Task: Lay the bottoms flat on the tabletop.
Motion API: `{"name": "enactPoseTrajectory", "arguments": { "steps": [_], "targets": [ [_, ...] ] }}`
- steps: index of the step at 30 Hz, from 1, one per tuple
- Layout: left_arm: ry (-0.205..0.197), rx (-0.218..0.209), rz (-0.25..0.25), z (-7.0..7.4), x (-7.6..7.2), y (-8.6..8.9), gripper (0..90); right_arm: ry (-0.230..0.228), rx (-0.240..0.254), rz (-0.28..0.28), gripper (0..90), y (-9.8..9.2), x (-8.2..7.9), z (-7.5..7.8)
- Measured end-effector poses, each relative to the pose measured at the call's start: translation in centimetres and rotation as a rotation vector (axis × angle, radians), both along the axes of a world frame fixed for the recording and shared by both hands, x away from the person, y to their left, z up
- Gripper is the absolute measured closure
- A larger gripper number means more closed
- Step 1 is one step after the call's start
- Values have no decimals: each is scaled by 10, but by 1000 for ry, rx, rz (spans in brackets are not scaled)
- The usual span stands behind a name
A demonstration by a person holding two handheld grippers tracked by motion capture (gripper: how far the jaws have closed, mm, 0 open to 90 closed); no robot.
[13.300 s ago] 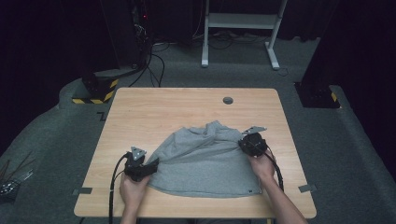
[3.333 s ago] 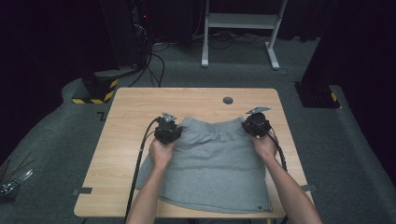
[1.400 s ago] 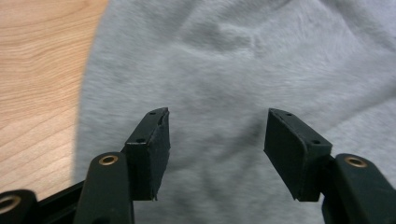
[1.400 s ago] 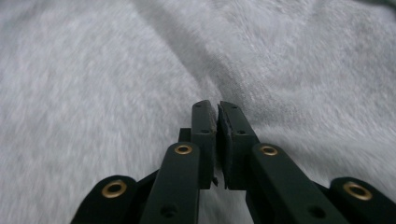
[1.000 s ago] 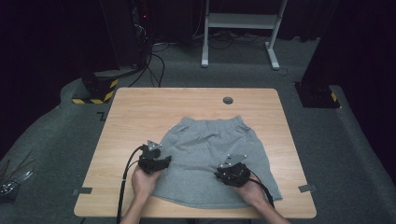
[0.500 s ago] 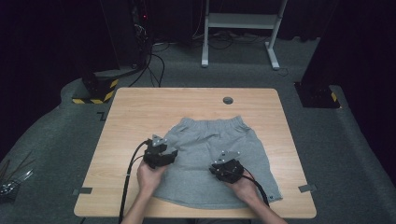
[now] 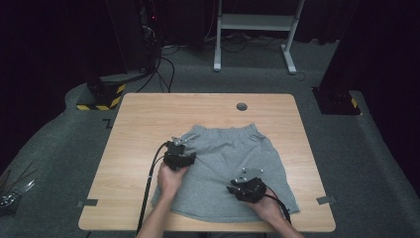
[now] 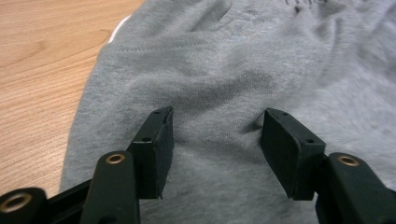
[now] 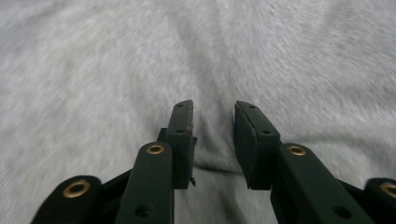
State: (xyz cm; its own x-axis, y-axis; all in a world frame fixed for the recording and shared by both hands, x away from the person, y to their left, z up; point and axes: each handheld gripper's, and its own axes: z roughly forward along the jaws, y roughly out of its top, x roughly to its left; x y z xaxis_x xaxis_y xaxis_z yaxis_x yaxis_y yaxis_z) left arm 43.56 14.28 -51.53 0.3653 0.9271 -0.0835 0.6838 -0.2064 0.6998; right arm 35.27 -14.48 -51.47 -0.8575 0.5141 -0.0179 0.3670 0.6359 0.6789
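Note:
A grey pair of shorts (image 7: pixel 223 148) lies flat on the wooden table (image 7: pixel 148 114), with its elastic waistband at the far end. My left gripper (image 7: pixel 182 154) rests on the shorts' left part. In the left gripper view it (image 8: pixel 215 126) stands open, having widened within the last second, its pads on the cloth (image 8: pixel 261 56) without pinching it. My right gripper (image 7: pixel 240 186) sits on the near right part of the shorts. Its jaws (image 9: pixel 214 116) have just been opening; a low fold of grey fabric (image 9: pixel 210 70) runs between them, loose of the pads.
A round grommet (image 7: pixel 241 106) sits in the table's far edge. Tape strips mark the near corners (image 7: pixel 87 203) (image 7: pixel 323 200). The left gripper's cable (image 7: pixel 148 183) trails to the near edge. A white desk frame (image 7: pixel 252 22) stands behind on the floor.
My left gripper has slid right and away from me, further onto the shorts. The right gripper shifted a little forward, then back toward the near edge.

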Motion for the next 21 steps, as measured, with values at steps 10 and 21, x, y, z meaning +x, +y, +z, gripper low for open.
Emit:
{"name": "enactPoseTrajectory", "arguments": {
  "steps": [10,21],
  "targets": [
    [-29,-7,-54,8,-23,-2,399,-20,41,-237,522,-47,18,13],
    [-57,54,-27,-5,-23,1,404,-35,43,-254,514,-58,69,-5]
  ]
}}
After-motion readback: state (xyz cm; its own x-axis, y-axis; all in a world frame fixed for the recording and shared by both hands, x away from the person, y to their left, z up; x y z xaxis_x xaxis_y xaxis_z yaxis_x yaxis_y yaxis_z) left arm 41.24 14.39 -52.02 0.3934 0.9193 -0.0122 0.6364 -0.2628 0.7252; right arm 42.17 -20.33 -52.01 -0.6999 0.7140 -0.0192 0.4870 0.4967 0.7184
